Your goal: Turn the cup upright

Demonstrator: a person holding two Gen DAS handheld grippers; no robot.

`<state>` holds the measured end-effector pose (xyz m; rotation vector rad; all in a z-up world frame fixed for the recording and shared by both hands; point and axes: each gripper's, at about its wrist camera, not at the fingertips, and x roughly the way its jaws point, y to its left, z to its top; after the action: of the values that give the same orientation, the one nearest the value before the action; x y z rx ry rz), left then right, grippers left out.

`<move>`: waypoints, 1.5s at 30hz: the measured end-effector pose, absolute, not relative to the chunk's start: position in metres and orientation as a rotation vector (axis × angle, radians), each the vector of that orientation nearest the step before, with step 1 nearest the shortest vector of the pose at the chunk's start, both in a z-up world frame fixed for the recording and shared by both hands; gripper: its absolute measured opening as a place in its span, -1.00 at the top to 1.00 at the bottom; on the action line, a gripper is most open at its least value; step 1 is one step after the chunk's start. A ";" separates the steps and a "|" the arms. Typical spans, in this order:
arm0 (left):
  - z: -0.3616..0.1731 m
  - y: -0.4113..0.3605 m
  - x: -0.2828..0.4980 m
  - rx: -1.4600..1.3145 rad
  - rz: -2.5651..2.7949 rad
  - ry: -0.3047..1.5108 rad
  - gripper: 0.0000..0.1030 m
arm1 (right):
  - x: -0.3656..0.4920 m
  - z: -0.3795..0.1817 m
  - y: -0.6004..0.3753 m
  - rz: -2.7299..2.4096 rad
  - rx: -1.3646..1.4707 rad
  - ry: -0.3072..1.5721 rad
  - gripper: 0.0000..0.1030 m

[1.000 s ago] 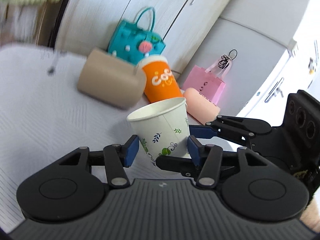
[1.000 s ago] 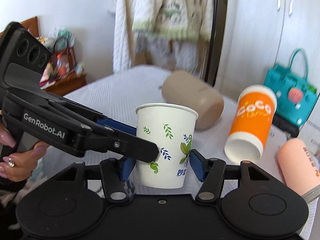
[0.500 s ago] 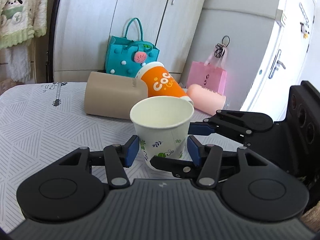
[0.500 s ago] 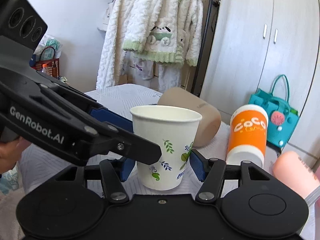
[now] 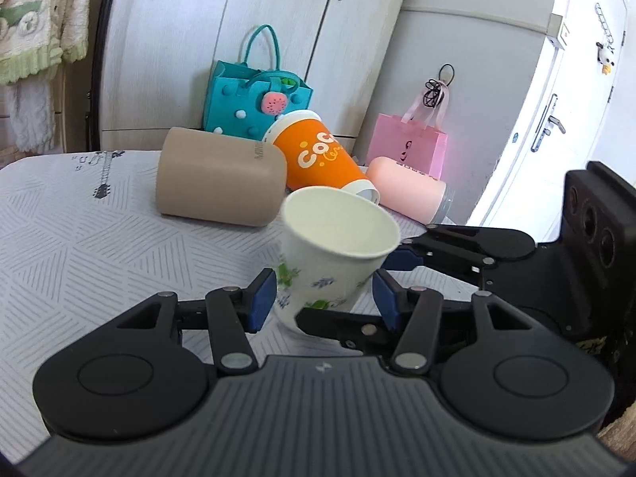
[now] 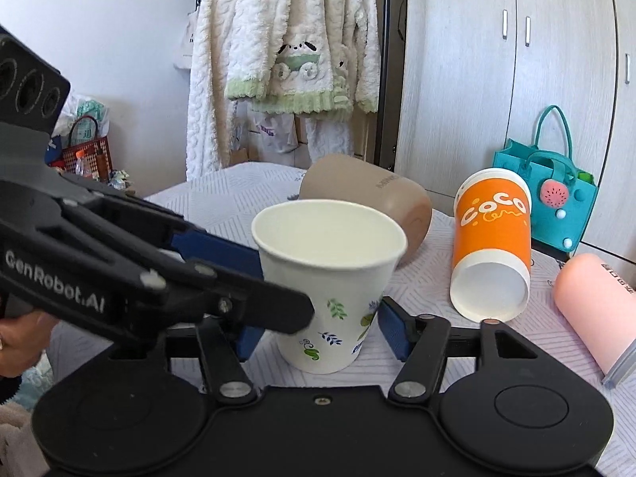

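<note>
A white paper cup with leaf prints [image 5: 330, 254] [image 6: 330, 278] stands mouth up on the patterned tablecloth, a little tilted in the left wrist view. My left gripper [image 5: 324, 298] is open, its blue pads on either side of the cup's lower part with small gaps. My right gripper [image 6: 318, 336] is open around the cup's base, also with gaps. Each gripper's fingers cross in front of the other's view. I cannot tell whether any pad touches the cup.
A beige cup [image 5: 218, 183] [image 6: 369, 198], an orange "COCO" cup [image 5: 322, 159] [image 6: 493, 238] and a pink bottle [image 5: 405, 190] [image 6: 596, 310] lie on their sides behind. A teal bag [image 5: 254, 95] and a pink bag [image 5: 409, 147] stand by the cupboards.
Both grippers have tilted from slanted to level and come down with the cup between them. The cup now stands on the table, and the views look more into its mouth.
</note>
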<state>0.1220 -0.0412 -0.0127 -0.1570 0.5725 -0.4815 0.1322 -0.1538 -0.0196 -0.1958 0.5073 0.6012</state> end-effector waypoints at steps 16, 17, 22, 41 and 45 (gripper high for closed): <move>0.015 -0.033 0.066 -0.115 -0.258 0.601 -0.29 | 0.061 0.001 -0.174 0.524 -0.247 0.391 -0.50; 0.018 -0.032 0.061 -0.109 -0.249 0.591 -0.31 | 0.057 0.002 -0.176 0.514 -0.241 0.387 -0.50; 0.027 -0.028 0.042 -0.095 -0.221 0.572 -0.38 | 0.036 0.012 -0.183 0.458 -0.194 0.369 -0.52; 0.011 -0.012 -0.001 -0.036 -0.097 0.534 -0.85 | -0.017 0.000 -0.172 0.115 -0.074 0.329 -1.00; 0.002 -0.010 -0.004 -0.042 -0.074 0.548 -0.86 | -0.020 -0.007 -0.166 0.090 -0.072 0.364 -1.00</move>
<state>-0.0039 -0.0097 0.0017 -0.0417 0.5485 -0.0741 -0.0195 -0.1664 -0.0074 -0.0719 0.3639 0.0904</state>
